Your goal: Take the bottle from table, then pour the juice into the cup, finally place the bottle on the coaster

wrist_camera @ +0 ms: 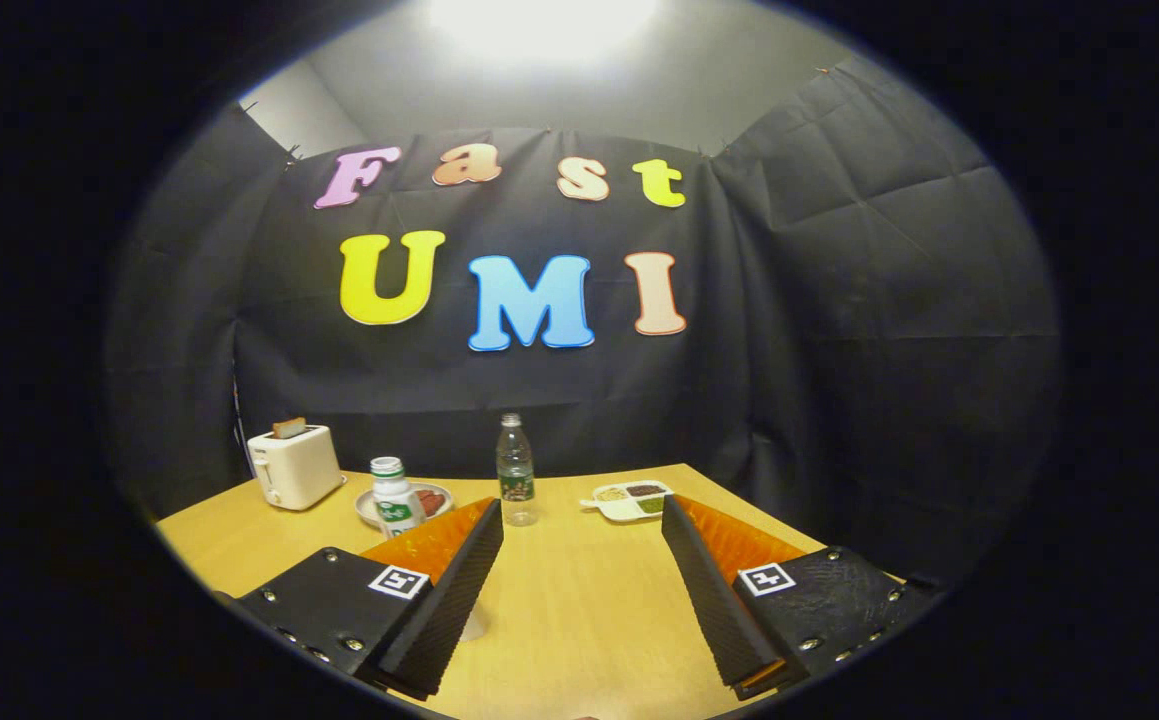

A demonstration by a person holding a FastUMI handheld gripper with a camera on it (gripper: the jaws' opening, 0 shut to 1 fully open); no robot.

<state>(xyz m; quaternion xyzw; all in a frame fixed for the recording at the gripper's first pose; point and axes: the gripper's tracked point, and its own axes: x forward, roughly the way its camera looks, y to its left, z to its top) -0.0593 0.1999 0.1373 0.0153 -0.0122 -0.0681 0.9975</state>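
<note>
Gripper view has the gripper (579, 560) hanging above the near part of the table (579, 610), fingers spread wide with nothing between them, so it's basically at square one. None of the three steps looks done: nothing is picked up, nothing poured, nothing parked on a coaster.

Which bottle is "the bottle" is a bit of a judgement call. There's a clear plastic bottle (515, 470) standing upright beyond the fingers, roughly on the centre line between them, toward the far edge of the table. Then there's a shorter white bottle with a green label (395, 497) just past the left finger, standing in front of a small plate (434, 497) with something reddish on it. The white one looks more like a juice bottle, but that's a guess.

Something pale (472, 622) peeks out from under the left finger, close in. It could be the cup, mostly hidden, so hard to call. No coaster can be picked out.

Surface-wise it's a light wooden tabletop, smooth and mostly bare in the middle, so there's plenty of room to come in straight. Back left sits a white toaster (292, 465) with a slice of bread sticking out, and back right, just beyond the right finger, is a small white divided tray (631, 498) with bits of food in its compartments. Behind it all hangs dark cloth, with a plain pale wall and a bright light up top.
</note>
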